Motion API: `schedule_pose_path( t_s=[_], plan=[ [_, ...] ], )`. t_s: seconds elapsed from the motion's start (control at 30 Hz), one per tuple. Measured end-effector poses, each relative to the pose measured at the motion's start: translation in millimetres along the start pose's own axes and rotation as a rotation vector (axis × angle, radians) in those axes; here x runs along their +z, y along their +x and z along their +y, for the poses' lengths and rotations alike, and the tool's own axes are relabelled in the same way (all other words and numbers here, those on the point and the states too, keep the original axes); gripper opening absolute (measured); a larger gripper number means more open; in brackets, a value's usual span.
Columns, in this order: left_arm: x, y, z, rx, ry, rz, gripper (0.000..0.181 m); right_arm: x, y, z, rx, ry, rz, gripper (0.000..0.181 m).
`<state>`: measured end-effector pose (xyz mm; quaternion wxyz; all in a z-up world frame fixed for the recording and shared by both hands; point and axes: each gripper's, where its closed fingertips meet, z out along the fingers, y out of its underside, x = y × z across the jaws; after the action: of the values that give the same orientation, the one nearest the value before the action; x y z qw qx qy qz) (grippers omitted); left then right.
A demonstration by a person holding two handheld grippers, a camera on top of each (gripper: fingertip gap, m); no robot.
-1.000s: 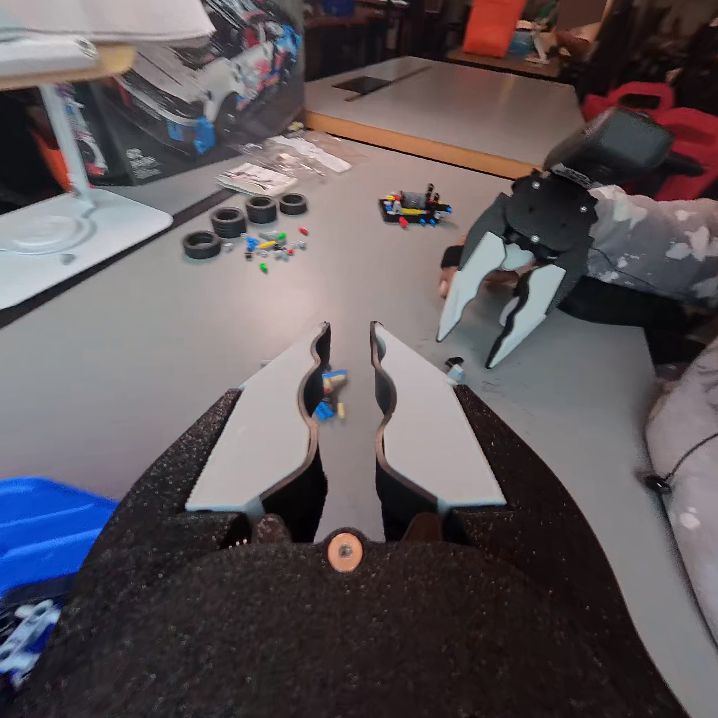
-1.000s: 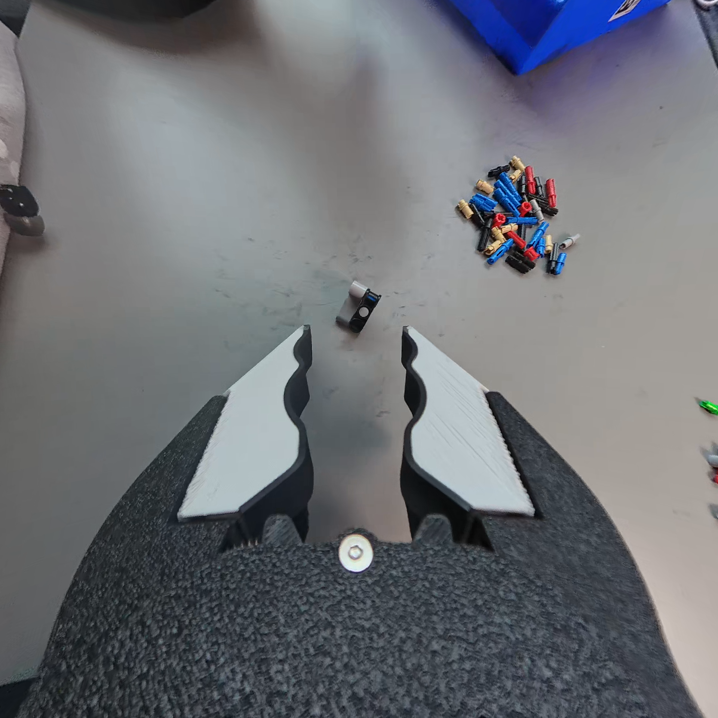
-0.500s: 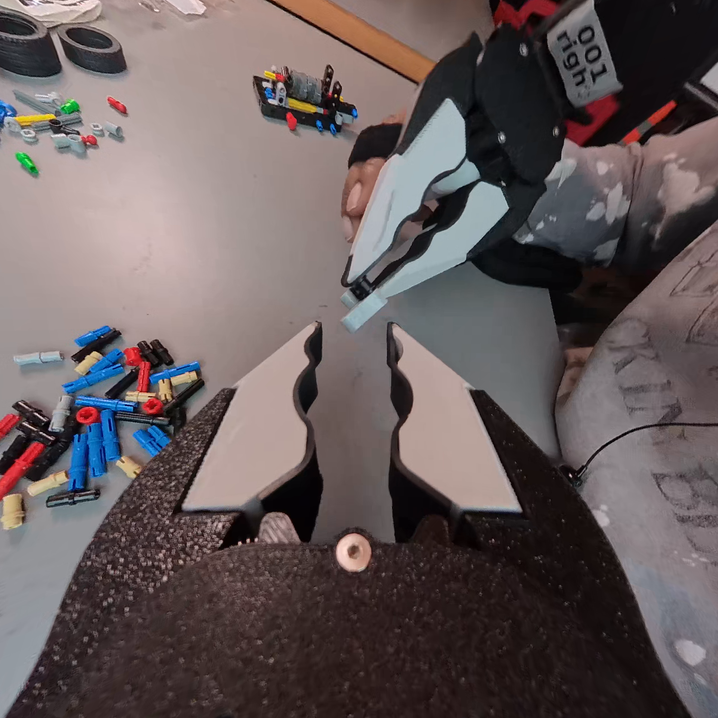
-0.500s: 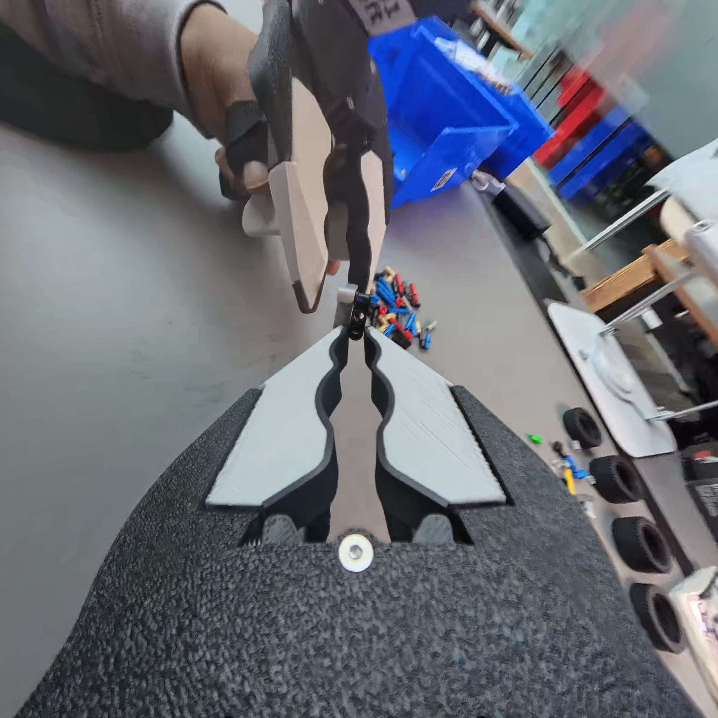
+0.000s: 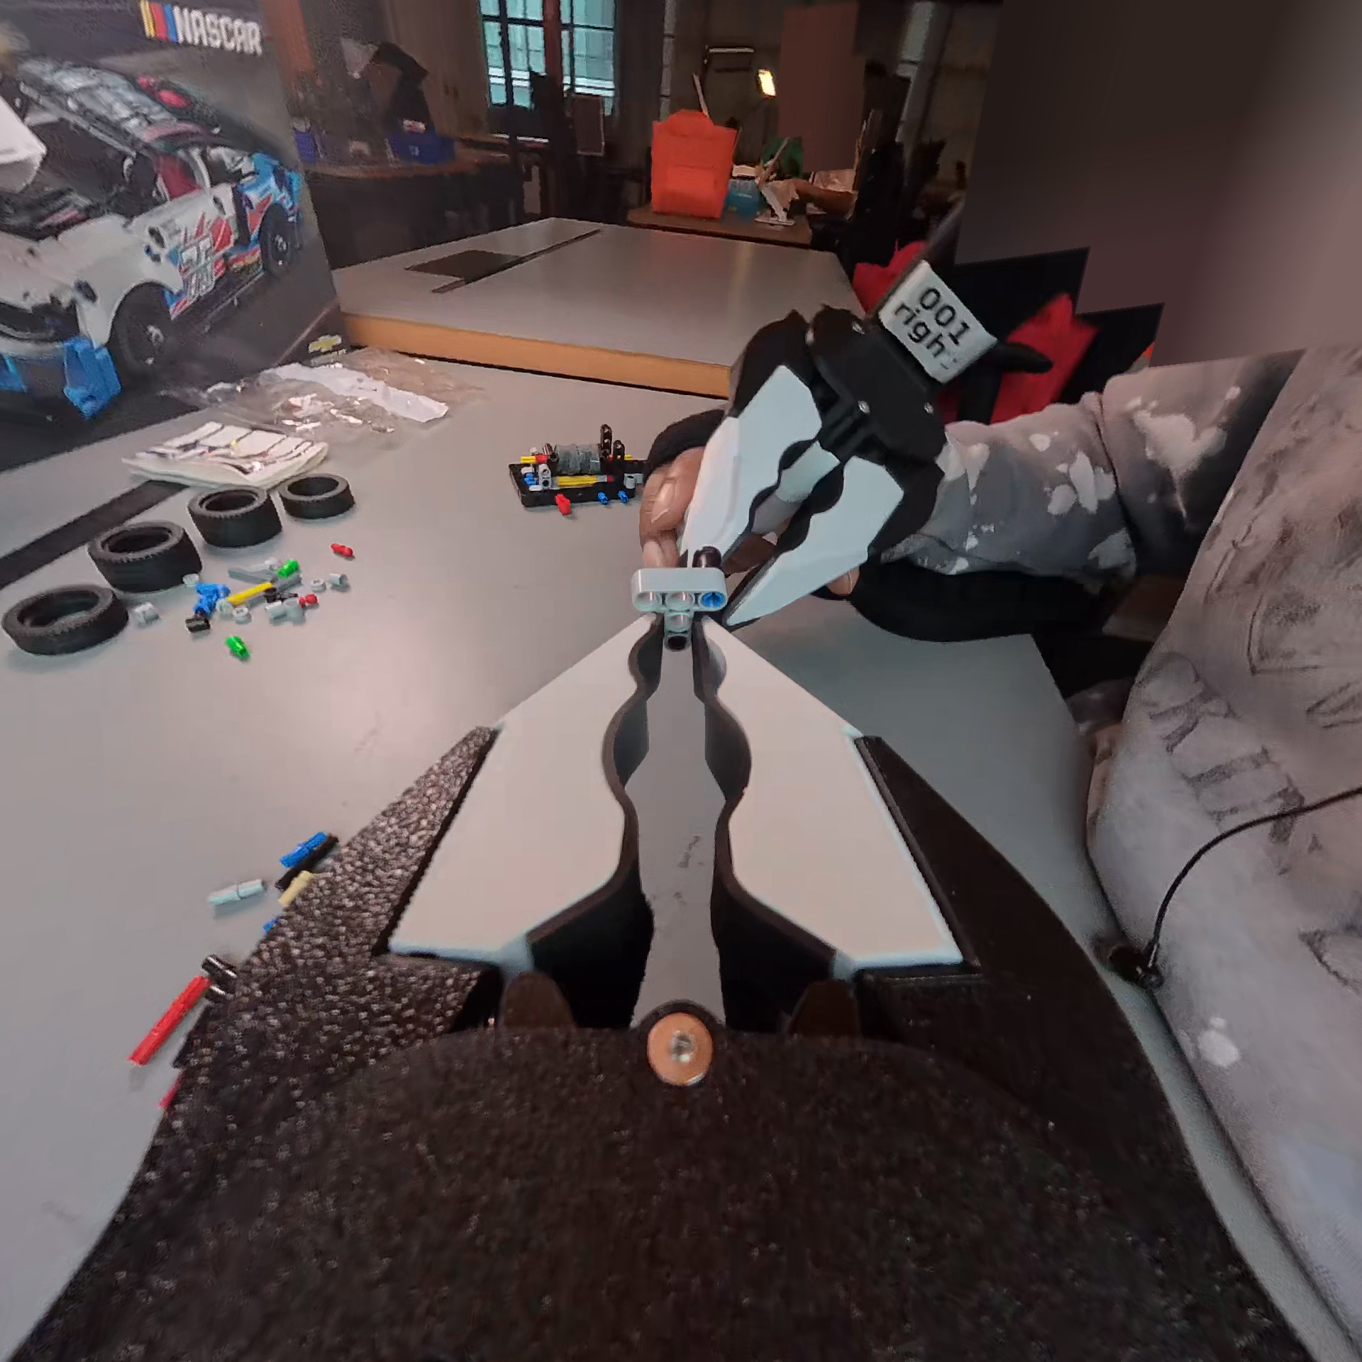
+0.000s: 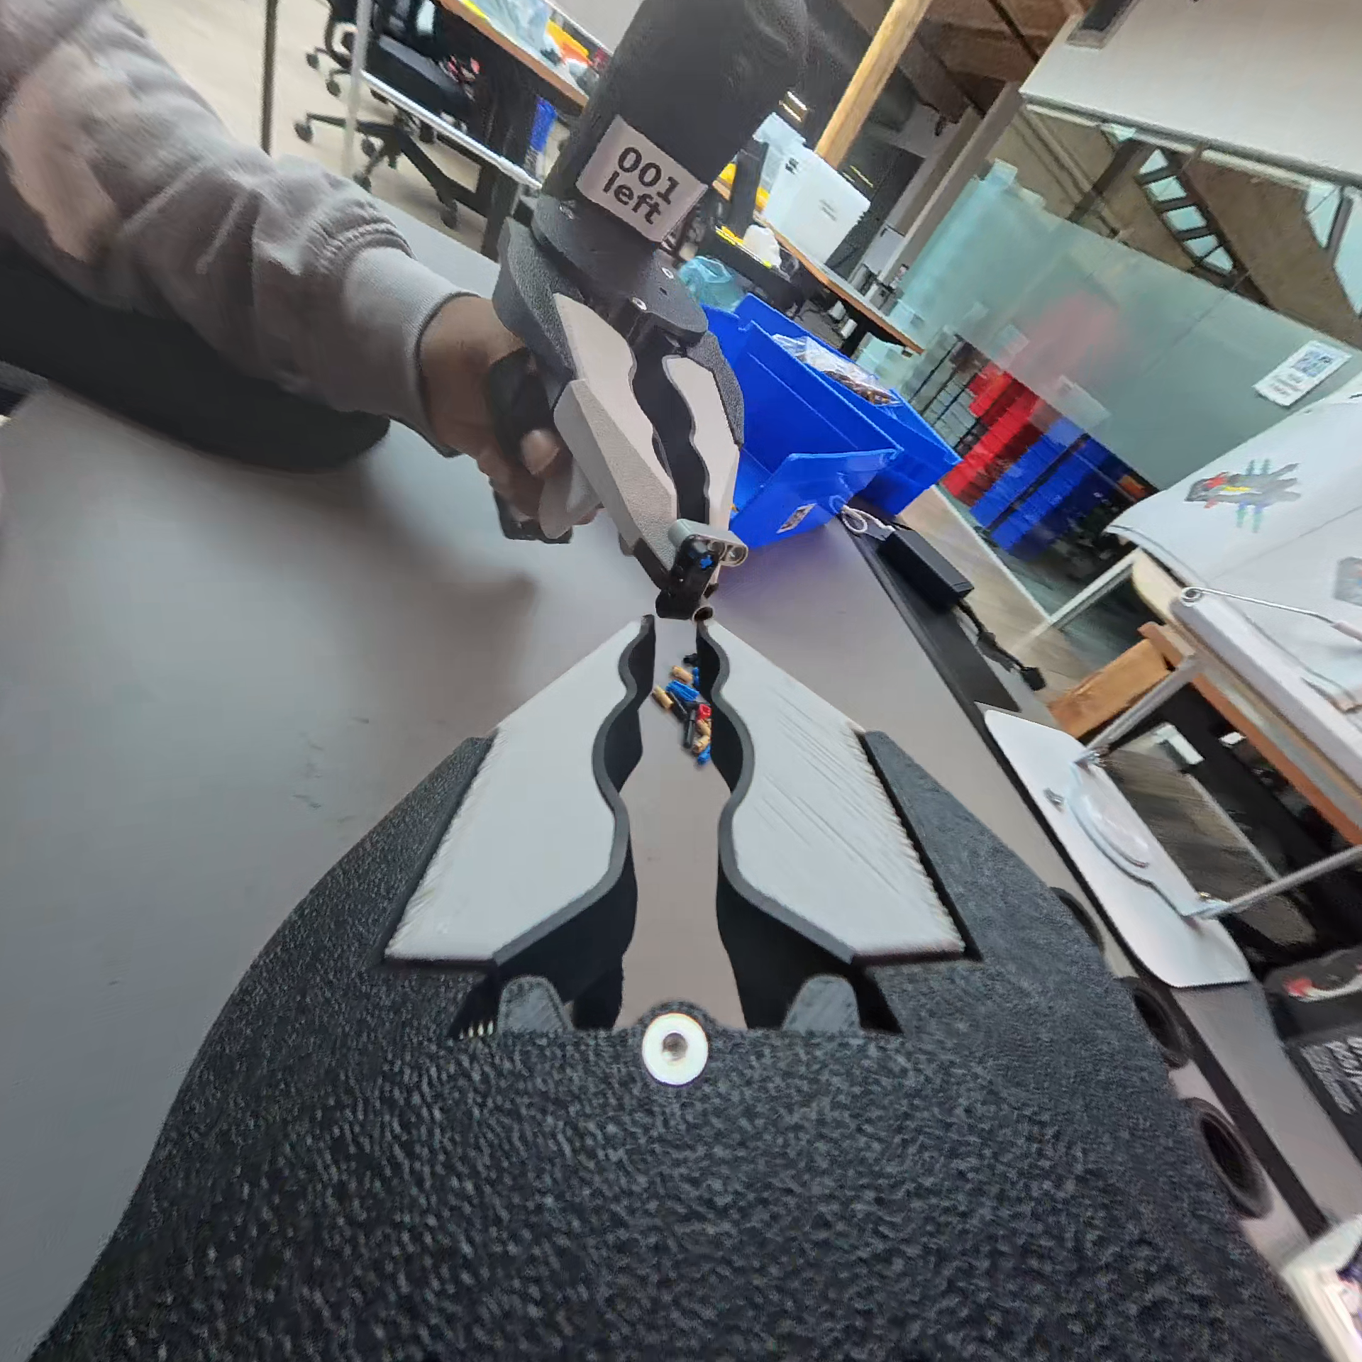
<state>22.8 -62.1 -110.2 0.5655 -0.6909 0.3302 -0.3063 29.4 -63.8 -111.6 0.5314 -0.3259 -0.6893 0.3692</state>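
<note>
At the worktop's (image 5: pixel 413 737) far-left side, four black tyres (image 5: pixel 144 549) and a scatter of small coloured parts (image 5: pixel 258 593) are laid out separately, prob. so each sort can be seen at a glance. A part-built black frame (image 5: pixel 575 477) is parked further in, toward the far edge. Nr the middle, above the worktop and clear of it, a grey three-hole beam w/ a black connector (image 5: pixel 679 593) is held by the L gripper (image 5: pixel 675 632). Its jaws are closed on the connector's lower stub, which apparently leaves the beam's holes exposed. At the right, the R gripper (image 5: pixel 713 589) is poised at the beam's end, jaws narrowly parted. Whether anything is pinched there cannot be told. In the R wrist view the same piece (image 6: pixel 696 564) is seen just beyond the R tips, w/ a blue bin (image 6: pixel 811 449) behind, nr a worktop edge.
</note>
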Motion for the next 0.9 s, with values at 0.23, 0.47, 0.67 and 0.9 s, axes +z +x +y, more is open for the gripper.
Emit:
schedule_pose_path(
  t_s=[0.23,0.47,0.67,0.9],
  plan=[
    [0.8,21.1,2.1,0.225,-0.037,0.044,0.007,-4.5,-14.0,-15.3,0.062,0.039,-0.115,0.018],
    [5.4,22.6,1.7,0.250,-0.037,0.022,0.008,-3.4,-14.0,-14.3,0.061,0.039,-0.094,0.009],
    [5.1,25.5,-4.1,0.253,0.001,0.013,0.008,-5.0,-13.8,-22.5,0.075,0.083,-0.092,0.009],
    [-0.7,35.3,-24.8,0.175,0.053,0.097,0.007,-14.5,-10.6,-44.4,0.331,0.231,-0.222,0.008]
  ],
)
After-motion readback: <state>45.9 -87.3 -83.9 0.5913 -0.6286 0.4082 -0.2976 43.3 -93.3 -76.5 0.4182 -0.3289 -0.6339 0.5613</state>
